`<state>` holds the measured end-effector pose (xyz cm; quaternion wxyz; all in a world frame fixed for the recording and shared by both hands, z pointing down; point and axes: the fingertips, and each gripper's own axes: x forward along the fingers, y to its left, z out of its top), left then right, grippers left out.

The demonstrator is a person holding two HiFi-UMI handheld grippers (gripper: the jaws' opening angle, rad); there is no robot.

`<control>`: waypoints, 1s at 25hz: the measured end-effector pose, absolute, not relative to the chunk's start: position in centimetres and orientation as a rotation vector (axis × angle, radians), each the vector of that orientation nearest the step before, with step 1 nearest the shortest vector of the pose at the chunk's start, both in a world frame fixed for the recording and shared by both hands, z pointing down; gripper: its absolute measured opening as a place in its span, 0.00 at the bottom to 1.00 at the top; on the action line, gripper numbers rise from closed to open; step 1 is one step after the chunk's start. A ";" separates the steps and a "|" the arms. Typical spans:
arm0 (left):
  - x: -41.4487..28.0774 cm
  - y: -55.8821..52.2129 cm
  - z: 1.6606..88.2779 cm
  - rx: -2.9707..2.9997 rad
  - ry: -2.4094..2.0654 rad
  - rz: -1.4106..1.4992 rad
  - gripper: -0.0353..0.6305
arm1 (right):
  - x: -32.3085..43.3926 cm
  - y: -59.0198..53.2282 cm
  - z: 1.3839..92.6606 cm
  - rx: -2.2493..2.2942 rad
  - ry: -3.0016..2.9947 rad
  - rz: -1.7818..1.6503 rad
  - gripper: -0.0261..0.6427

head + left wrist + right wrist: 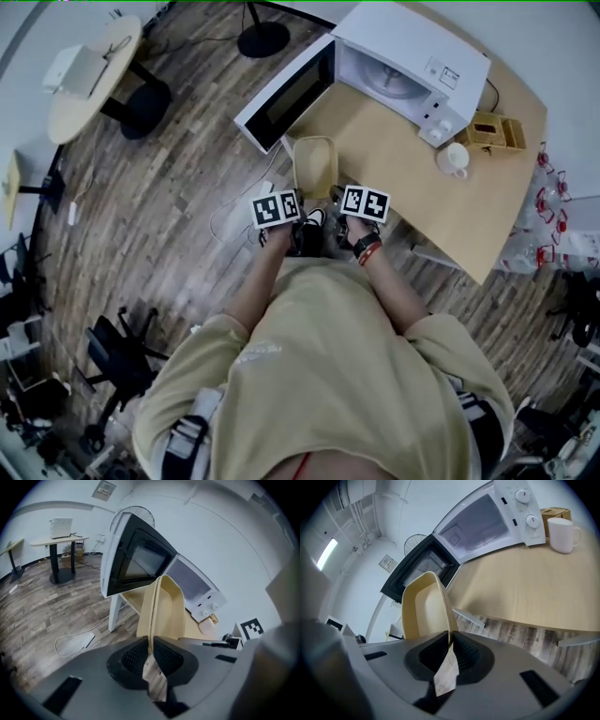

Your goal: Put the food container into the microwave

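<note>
The left tool [151, 644] is closed on the thin rim of the food container [169, 609], with one ribbed pad on each side of the rim. The right tool [451, 645] is clamped in the same manner on the opposite rim. The food container is beige, open-topped and empty, and is held between the two tools at the near edge of the table [422, 192]. Whether its base rests on the table cannot be determined. The microwave [417, 61] stands on the table beyond the container, with its door [286, 94] swung fully open to the left and its cavity exposed. A white mug [455, 159] stands just beside the microwave's control panel.
</note>
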<state>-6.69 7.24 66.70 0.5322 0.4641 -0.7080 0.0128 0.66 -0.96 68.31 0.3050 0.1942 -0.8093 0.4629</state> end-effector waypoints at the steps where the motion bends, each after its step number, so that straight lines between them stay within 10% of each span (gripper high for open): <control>1: -7.0 6.2 66.6 1.132 -1.671 0.051 0.13 | 0.6 -1.7 68.3 0.542 -2.139 1.235 0.11; 25: -9.5 -11.8 67.3 1.495 -1.290 0.235 0.13 | 1.6 -15.0 67.2 1.210 -2.075 1.502 0.11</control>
